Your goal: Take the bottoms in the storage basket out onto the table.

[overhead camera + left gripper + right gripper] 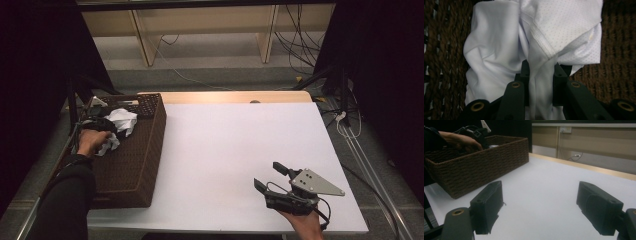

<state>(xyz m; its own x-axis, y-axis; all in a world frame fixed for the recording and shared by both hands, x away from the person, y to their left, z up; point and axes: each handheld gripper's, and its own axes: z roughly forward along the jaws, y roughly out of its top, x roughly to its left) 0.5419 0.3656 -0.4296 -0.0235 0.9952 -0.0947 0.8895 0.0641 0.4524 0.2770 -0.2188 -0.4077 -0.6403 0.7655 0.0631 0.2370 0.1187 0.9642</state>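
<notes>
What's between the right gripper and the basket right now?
Nothing: bare white table runs from the open right gripper to the basket. The high view and the right gripper view both show it.

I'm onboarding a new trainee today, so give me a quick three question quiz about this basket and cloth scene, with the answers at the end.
1. True or false: the left hand-held gripper is clamped on the white cloth.
2. Where is the cloth? A) on the white table B) inside the brown woven basket C) on the floor
3. Fill in: the right hand-held gripper hangs over the white table with its jaws ____.

Key: 1 true; 2 B; 3 open.
</notes>
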